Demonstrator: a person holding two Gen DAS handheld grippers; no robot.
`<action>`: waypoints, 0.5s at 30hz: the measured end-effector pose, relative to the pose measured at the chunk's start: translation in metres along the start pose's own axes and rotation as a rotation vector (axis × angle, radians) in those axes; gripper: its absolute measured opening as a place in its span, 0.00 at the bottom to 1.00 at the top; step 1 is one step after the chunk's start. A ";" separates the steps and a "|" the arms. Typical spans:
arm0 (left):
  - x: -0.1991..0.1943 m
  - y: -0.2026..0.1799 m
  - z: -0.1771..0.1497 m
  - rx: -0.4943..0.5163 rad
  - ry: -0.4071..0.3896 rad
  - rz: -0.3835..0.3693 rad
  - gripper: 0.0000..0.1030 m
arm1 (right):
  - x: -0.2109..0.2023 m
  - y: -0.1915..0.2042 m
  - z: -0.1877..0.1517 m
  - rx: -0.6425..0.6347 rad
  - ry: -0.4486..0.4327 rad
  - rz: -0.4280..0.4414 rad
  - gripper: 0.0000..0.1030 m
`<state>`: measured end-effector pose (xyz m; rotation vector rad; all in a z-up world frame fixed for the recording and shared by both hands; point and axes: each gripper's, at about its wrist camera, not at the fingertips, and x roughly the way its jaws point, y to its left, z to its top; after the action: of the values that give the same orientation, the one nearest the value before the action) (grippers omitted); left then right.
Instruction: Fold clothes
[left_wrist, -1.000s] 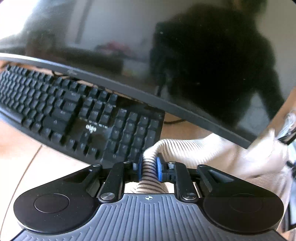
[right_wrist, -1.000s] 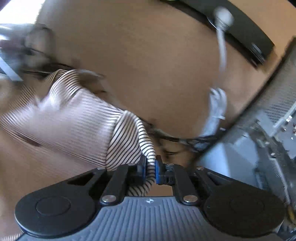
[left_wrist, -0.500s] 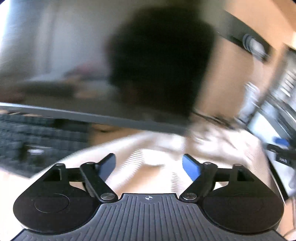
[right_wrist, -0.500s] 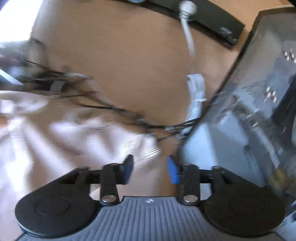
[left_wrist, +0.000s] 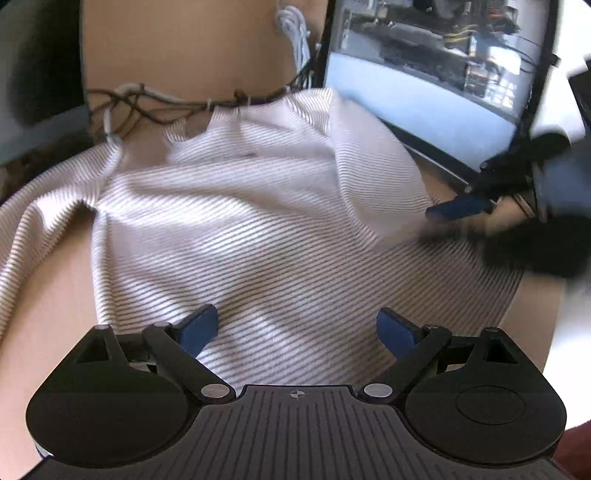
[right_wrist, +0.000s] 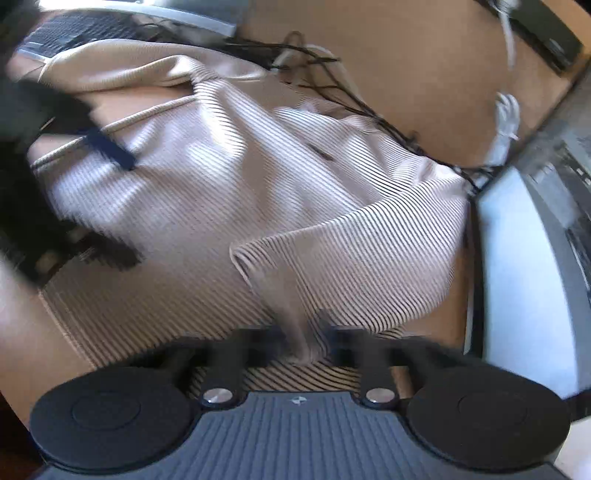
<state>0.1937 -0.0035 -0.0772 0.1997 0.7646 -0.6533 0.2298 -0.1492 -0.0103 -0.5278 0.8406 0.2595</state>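
Lying crumpled, one striped garment (left_wrist: 258, 221) between two grippers.

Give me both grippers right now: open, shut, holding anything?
Left gripper: jaws wide and opening further, nothing gripped, over the striped shirt.
Right gripper: shut on a fold of the striped shirt; blurred, but cloth runs between its fingers.

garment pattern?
Fine dark stripes on a cream garment; clearest in the left wrist view.
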 end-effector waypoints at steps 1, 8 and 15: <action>-0.003 -0.002 -0.006 0.009 -0.001 0.002 0.94 | -0.007 -0.008 0.003 0.034 -0.014 -0.010 0.08; -0.049 0.014 0.020 -0.069 -0.195 -0.069 0.98 | -0.094 -0.098 0.039 0.351 -0.247 -0.141 0.05; 0.010 0.012 0.023 0.093 -0.114 0.000 0.99 | -0.135 -0.152 0.086 0.596 -0.445 -0.062 0.03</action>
<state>0.2199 -0.0077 -0.0682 0.2452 0.6252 -0.6950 0.2608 -0.2324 0.1919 0.0672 0.4304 0.0548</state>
